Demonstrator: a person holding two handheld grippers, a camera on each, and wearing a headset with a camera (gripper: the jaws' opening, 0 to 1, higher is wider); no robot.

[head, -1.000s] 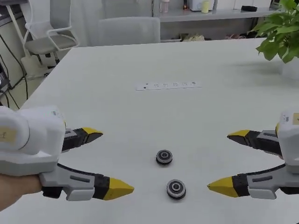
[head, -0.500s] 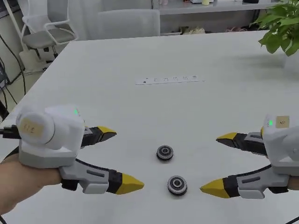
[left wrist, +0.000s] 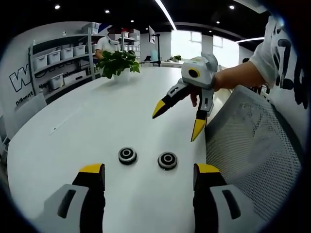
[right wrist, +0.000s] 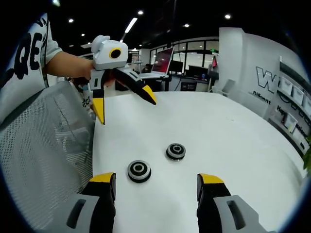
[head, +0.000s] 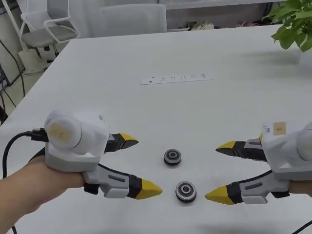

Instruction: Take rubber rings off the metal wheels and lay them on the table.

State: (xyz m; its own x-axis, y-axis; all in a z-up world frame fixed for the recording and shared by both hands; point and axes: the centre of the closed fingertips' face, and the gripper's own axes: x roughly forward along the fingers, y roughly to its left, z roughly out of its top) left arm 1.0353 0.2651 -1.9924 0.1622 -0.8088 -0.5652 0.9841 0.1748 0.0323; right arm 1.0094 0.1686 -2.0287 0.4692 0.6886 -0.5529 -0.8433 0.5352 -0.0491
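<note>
Your left gripper [head: 148, 165] and right gripper [head: 212, 171]: both released, jaws spread wide, tips facing each other above the table [head: 234, 112]. Near metal wheel [head: 185, 191] lies between the lower tips, touching neither. Far metal wheel [head: 172, 157] sits just beyond it.

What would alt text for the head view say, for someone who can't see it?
Two small metal wheels, a near wheel and a far wheel, lie on a white table between the open left tool and right tool, both yellow-tipped. A power strip lies beyond.
</note>
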